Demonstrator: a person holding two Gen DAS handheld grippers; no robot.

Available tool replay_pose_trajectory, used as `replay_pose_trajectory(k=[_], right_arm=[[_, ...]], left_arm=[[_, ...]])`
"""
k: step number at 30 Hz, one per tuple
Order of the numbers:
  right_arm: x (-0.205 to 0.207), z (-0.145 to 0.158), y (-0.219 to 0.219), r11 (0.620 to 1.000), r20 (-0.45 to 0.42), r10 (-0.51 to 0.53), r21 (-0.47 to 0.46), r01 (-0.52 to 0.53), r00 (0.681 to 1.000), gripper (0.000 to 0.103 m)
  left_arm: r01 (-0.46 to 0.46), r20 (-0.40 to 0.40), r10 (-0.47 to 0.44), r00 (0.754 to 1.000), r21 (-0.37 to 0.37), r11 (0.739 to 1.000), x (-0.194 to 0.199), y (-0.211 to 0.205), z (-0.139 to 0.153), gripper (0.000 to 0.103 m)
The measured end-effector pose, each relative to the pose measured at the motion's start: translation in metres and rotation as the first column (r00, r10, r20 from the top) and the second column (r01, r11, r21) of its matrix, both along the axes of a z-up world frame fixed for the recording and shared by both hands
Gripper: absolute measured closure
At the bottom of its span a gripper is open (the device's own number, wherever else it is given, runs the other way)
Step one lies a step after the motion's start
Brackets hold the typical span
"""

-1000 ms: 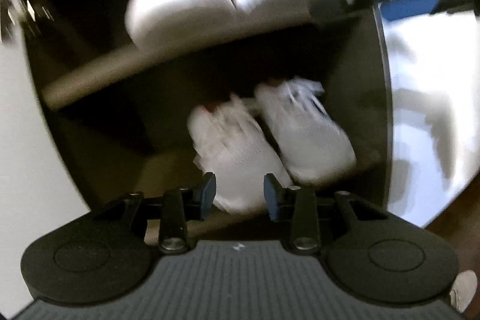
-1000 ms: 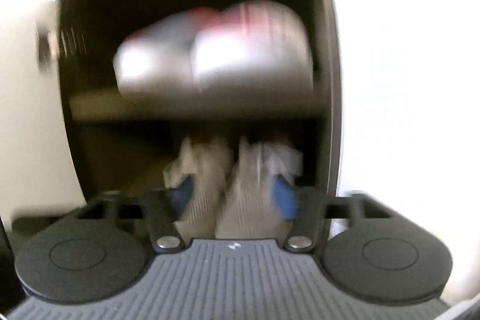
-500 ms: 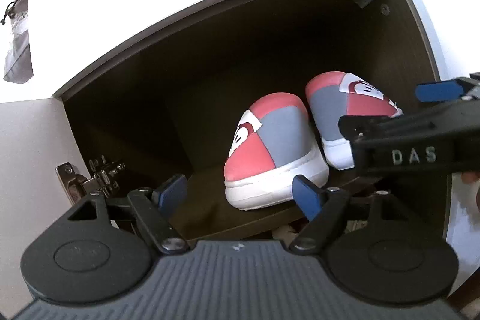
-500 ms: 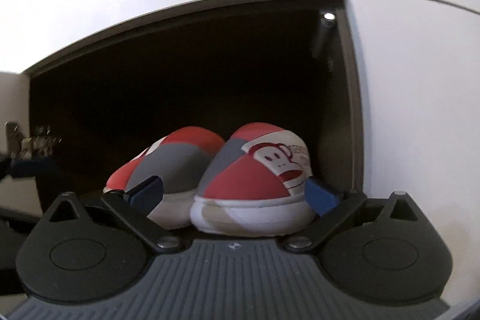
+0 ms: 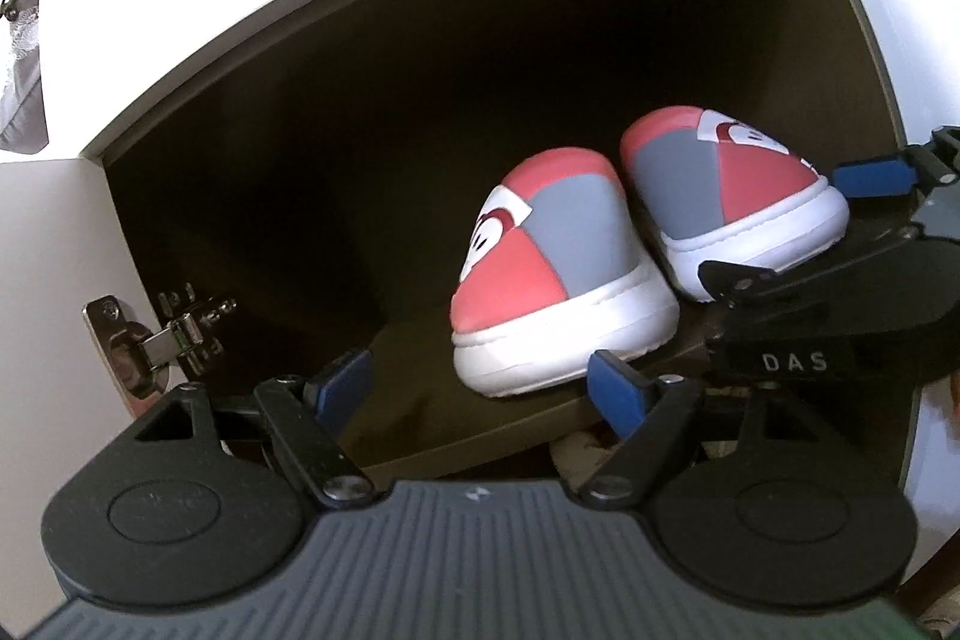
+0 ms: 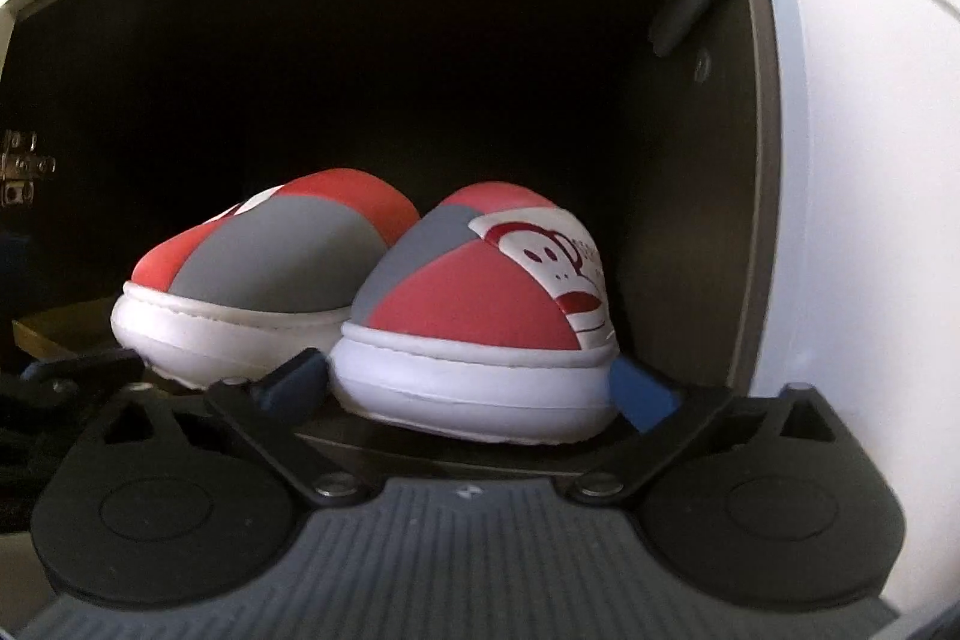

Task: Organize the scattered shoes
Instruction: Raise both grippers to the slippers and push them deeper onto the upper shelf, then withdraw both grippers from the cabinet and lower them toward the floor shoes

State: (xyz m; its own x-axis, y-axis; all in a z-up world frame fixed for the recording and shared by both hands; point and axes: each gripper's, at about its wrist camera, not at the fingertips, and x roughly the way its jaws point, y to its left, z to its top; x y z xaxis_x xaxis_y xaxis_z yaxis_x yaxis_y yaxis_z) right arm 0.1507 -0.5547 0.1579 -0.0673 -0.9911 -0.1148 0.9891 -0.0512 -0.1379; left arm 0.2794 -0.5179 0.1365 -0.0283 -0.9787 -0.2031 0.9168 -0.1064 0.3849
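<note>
Both hand-held grippers face the upper shelf of a dark shoe cabinet. Left gripper sits low in its own view, its blue-padded jaws spread wide with nothing pressed between them; the left pad is at about 7 o'clock from the nearer slipper and the right pad just below that slipper's white sole, apart from it.

Right gripper has its jaws closing: they flank the heel of the right slipper, one pad at the slipper's 8 o'clock and the other at its 4 o'clock. The pads stand at the edges of the white sole; whether they touch it I cannot tell, and no squeeze shows. In the left wrist view this same gripper reaches in from 3 o'clock, black with white letters on its side, one blue pad beside the far slipper's sole.

A pair of red and grey slippers with white soles stands side by side on the shelf, heels toward the cameras. The left slipper is touching or nearly touching its mate, and both sit toward the right half of the shelf, near the cabinet's right wall. A monkey face is printed on each.

A metal door hinge is at 9 o'clock in the left view, fixed to the white open door. Below the shelf's front edge, a sliver of pale shoe shows, too small to tell more.
</note>
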Motion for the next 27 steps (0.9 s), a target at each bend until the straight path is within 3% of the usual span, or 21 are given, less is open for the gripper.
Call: replay_pose_trajectory(k=[5, 8, 10, 11, 16, 22, 27], right_arm=[[-0.006, -0.001, 0.013, 1.000, -0.017, 0.006, -0.007, -0.006, 1.000, 0.019], [-0.011, -0.005, 0.023, 1.000, -0.024, 0.015, -0.021, -0.016, 1.000, 0.021], [-0.016, -0.005, 0.029, 0.999, -0.010, 0.013, -0.029, -0.013, 1.000, 0.013], [-0.025, -0.007, 0.037, 0.999, 0.015, 0.023, -0.041, -0.022, 1.000, 0.015], [-0.062, -0.018, 0.081, 0.992, 0.104, 0.119, -0.055, -0.113, 0.987, 0.004], [-0.079, -0.026, 0.104, 0.989, 0.174, 0.151, -0.033, -0.147, 0.973, 0.003], [-0.086, -0.029, 0.098, 0.988, 0.208, 0.153, -0.017, -0.153, 0.966, 0.003]], left_arm=[[0.031, 0.002, -0.031, 1.000, -0.002, 1.000, -0.002, -0.004, 0.000, 0.019], [0.065, -0.016, -0.065, 0.998, 0.010, 0.998, -0.003, -0.005, 0.003, 0.011], [0.091, -0.015, -0.091, 0.996, 0.009, 0.996, -0.006, -0.005, 0.004, 0.006], [0.104, -0.022, -0.103, 0.994, 0.008, 0.995, -0.007, -0.004, 0.006, 0.004], [0.134, -0.104, -0.130, 0.986, 0.030, 0.991, -0.013, -0.011, 0.014, 0.004], [0.080, -0.161, -0.064, 0.985, 0.092, 0.993, -0.023, -0.044, 0.009, 0.004], [0.029, -0.128, -0.019, 0.992, 0.081, 0.996, -0.035, -0.054, 0.003, 0.004]])
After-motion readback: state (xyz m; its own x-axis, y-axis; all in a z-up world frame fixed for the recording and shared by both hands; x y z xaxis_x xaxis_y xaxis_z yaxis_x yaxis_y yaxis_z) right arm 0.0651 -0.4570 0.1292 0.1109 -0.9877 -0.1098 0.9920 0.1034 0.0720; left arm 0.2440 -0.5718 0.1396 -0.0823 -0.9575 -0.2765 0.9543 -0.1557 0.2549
